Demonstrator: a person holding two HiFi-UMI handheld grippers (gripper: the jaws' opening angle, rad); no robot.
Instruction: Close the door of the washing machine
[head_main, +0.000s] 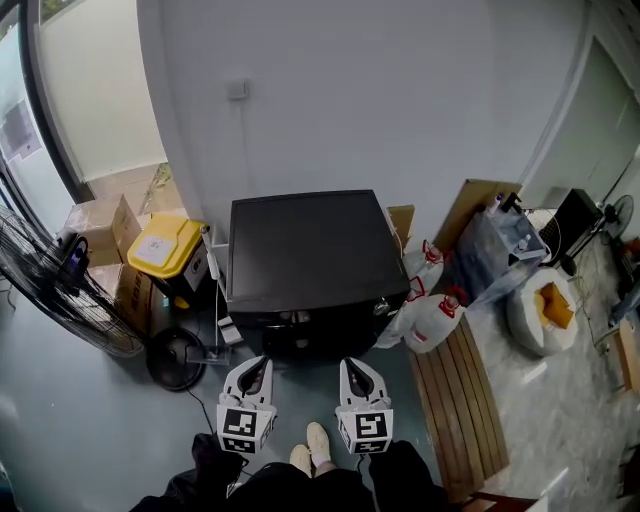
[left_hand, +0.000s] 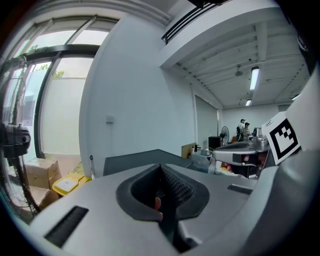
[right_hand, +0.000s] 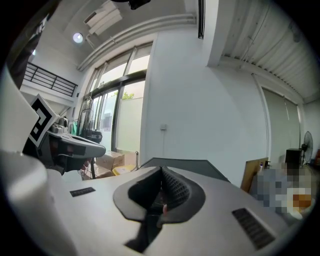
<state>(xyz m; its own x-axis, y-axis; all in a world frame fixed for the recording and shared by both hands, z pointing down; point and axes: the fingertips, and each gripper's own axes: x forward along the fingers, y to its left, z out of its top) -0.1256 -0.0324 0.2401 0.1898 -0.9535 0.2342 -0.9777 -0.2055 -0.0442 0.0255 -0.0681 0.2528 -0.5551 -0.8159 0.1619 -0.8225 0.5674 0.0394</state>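
Washer (head_main: 305, 250): stands just ahead of both jaws, back against the wall (head_main: 350, 90), dark top closed. Shows no door swung out toward the jaws, so probably closed already. Cannot be told for sure, as the front is seen only steeply from above.

Left gripper (head_main: 256, 363): jaws pressed together, nothing between them. Right gripper (head_main: 356, 365): the same, shut and empty, just beside the left one, both a little apart from the washer front.

Seems little left to do, perhaps only a last push on the door.

Floor (head_main: 90, 420): grey and glossy under the jaws. Left of the jaws: fan (head_main: 60, 290), yellow bin (head_main: 165, 245), cartons (head_main: 100, 225). Right of the jaws: jugs (head_main: 435, 320) beside the washer, wooden slats (head_main: 455, 400).
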